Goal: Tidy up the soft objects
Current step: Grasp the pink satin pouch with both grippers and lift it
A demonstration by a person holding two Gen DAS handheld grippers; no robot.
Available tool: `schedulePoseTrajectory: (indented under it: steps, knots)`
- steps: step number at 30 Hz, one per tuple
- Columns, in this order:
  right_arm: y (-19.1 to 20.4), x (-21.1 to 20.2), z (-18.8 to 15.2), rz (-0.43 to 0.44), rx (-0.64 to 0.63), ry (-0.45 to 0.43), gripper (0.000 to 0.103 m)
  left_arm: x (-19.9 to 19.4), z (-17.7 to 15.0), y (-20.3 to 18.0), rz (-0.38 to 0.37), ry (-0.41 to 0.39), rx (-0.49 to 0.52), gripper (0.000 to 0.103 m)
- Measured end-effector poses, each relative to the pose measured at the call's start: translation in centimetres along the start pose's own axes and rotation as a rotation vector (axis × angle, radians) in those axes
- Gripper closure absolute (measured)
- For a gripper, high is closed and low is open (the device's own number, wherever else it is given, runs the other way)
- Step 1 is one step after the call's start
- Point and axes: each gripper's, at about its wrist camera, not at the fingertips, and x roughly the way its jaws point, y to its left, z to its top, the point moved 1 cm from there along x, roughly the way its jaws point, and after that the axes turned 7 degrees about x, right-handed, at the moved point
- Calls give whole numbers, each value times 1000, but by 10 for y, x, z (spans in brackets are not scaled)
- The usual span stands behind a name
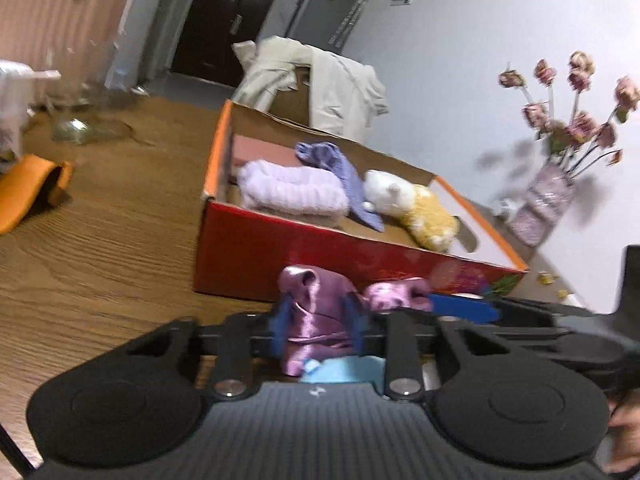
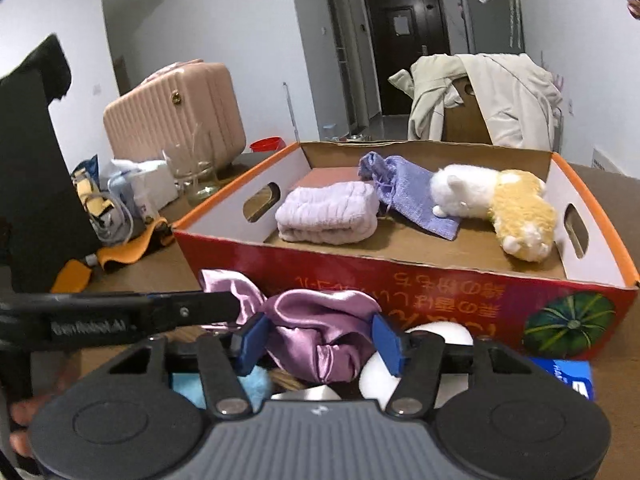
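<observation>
A shiny purple satin cloth (image 1: 316,312) is pinched between the blue pads of my left gripper (image 1: 318,320), in front of the red cardboard box (image 1: 280,252). My right gripper (image 2: 320,340) also grips the same satin cloth (image 2: 324,332) from the other end. The box (image 2: 360,276) holds a folded lilac towel (image 2: 328,216), a blue-purple knit pouch (image 2: 404,192) and a white and yellow plush cat (image 2: 500,200). They also show in the left wrist view: the towel (image 1: 292,192), the pouch (image 1: 340,172), the plush (image 1: 416,208). A light blue fluffy item (image 2: 256,384) and a white object (image 2: 440,344) lie under the grippers.
The wooden table (image 1: 100,248) carries an orange cloth (image 1: 28,196), a glass vase (image 2: 196,176), a pink suitcase (image 2: 176,116) and a flower vase (image 1: 544,204). A chair draped with a beige jacket (image 2: 492,92) stands behind the box. A blue packet (image 2: 568,376) lies at the right.
</observation>
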Motion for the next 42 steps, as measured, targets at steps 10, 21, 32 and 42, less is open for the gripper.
schedulePoseTrajectory:
  steps: [10,21,32,42]
  knots:
    - [23,-40,13,85,-80,-195,99,-49,15,-19,-42,-130,1,90]
    - [75,-160,-58,192,-136,-154,99,-165,-55,-64,-64,-144,1,95]
    - [53,-177,-97,74,12,-99,80,-151,-72,-55,129,-187,-23,23]
    - [39,-171,-106,43,55,-79,79,-77,-19,-33,79,-106,-99,83]
